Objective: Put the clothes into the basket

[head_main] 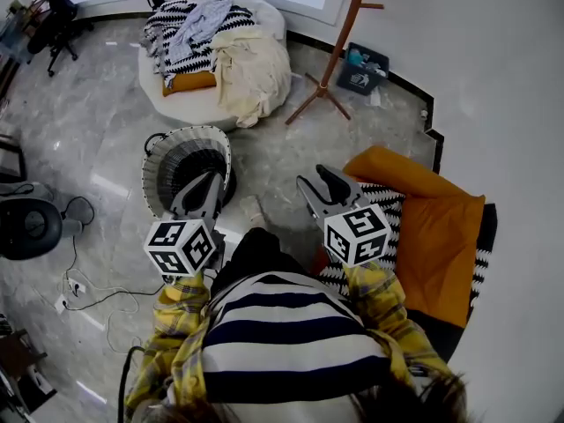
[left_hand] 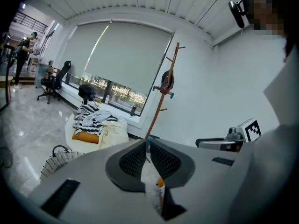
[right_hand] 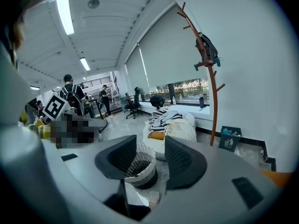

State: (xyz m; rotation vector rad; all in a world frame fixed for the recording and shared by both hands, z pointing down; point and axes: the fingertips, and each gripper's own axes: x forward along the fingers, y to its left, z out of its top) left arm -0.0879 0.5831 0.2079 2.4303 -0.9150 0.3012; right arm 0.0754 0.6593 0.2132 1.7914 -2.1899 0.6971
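A pile of clothes [head_main: 216,47], striped, grey and cream, lies on a round white cushion [head_main: 167,104] at the far side of the floor. Nearer to me stands a woven basket [head_main: 181,161] with a dark inside, and I see nothing in it. My left gripper [head_main: 210,181] hangs over the basket's near rim, shut with nothing in it. My right gripper [head_main: 315,181] is to the basket's right above bare floor, open and holding nothing. The right gripper view shows the basket [right_hand: 140,164] between its pads with the clothes [right_hand: 170,120] beyond. The left gripper view shows its shut gripper [left_hand: 148,146], the basket [left_hand: 58,160] low left and the clothes [left_hand: 96,120].
A wooden coat rack [head_main: 339,42] stands right of the cushion, with a small dark box [head_main: 361,69] by the wall. An orange pad [head_main: 432,227] on a black-and-white mat lies at my right. A black round device [head_main: 26,227] and cables [head_main: 84,285] lie left. People stand far off [right_hand: 70,94].
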